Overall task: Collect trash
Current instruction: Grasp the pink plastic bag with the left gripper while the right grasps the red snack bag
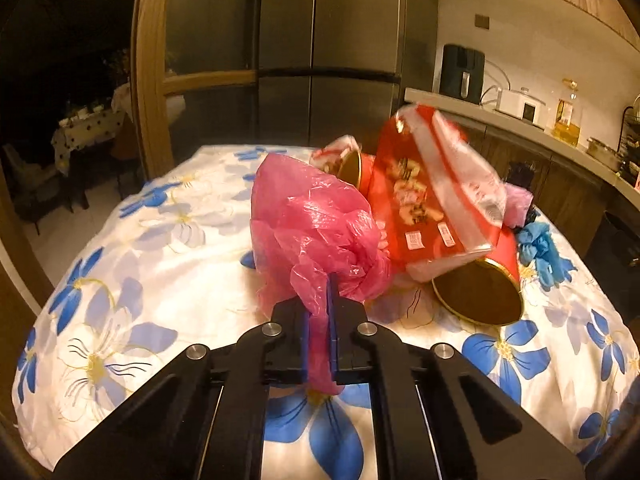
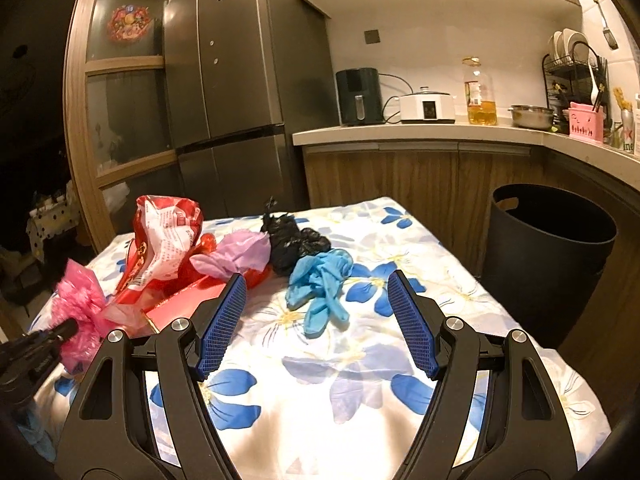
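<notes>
My left gripper [image 1: 320,288] is shut on a crumpled pink plastic bag [image 1: 316,224], whose film runs down between the blue pads. The bag [image 2: 82,298] and the left gripper [image 2: 66,328] also show at the left edge of the right wrist view. Behind the bag lie a red and white snack wrapper [image 1: 432,184] and a red tin with a gold rim [image 1: 480,296]. My right gripper [image 2: 316,280] stands open above the tablecloth, with blue gloves [image 2: 320,284] lying just beyond its fingertips. A lilac bag [image 2: 240,254] and a black bag [image 2: 294,246] lie behind the gloves.
The table wears a white cloth with blue flowers [image 2: 320,380]. A black bin [image 2: 548,256] stands on the floor to the table's right. Behind are a grey fridge [image 2: 240,80], a wooden glazed door [image 2: 120,100] and a counter [image 2: 420,132] with appliances.
</notes>
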`<control>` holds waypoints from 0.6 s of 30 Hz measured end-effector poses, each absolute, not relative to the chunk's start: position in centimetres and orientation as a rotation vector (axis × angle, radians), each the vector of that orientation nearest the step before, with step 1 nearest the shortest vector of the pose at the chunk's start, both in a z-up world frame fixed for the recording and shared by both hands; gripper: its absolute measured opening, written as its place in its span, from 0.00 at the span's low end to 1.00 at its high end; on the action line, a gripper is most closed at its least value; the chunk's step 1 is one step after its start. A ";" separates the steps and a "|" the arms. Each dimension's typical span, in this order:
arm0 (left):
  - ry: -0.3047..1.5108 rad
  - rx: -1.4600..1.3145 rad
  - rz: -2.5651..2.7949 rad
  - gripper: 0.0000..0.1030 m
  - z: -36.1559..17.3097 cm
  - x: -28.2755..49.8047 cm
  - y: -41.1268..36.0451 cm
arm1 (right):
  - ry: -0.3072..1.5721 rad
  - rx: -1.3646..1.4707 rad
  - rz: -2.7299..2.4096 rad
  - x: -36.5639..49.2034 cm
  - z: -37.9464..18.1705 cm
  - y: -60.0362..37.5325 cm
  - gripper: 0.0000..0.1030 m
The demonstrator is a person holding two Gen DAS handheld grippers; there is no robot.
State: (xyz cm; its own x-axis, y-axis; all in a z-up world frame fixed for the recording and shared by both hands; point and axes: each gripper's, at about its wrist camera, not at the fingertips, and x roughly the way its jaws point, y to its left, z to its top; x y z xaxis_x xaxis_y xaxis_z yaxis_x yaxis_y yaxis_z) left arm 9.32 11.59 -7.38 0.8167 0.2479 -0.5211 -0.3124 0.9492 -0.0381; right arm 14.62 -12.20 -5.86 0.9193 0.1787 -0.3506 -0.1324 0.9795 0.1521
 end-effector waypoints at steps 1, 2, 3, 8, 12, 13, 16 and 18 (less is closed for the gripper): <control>0.526 -0.126 0.303 0.06 -7.1 8.9 11.7 | 0.374 0.125 0.165 14.7 -5.9 -12.0 0.70; 0.518 -0.131 0.304 0.06 -6.9 8.6 11.7 | 0.375 0.125 0.170 14.7 -6.0 -11.8 0.70; 0.510 -0.140 0.303 0.06 -6.6 8.4 11.8 | 0.376 0.127 0.180 14.8 -6.0 -11.5 0.70; 0.475 -0.162 0.320 0.06 -5.7 7.2 12.5 | 0.374 0.135 0.255 14.8 -5.5 -9.6 0.70; 0.460 -0.184 0.366 0.06 -5.4 6.6 13.5 | 0.387 0.139 0.356 14.7 -5.3 -7.1 0.70; 0.454 -0.190 0.381 0.06 -5.3 6.3 13.8 | 0.400 0.145 0.390 14.7 -5.4 -6.3 0.70; 0.442 -0.177 0.418 0.06 -5.1 5.8 14.5 | 0.428 0.144 0.448 14.9 -5.7 -4.5 0.70; 0.443 -0.160 0.429 0.06 -5.1 5.8 14.5 | 0.433 0.133 0.473 14.8 -5.8 -3.4 0.70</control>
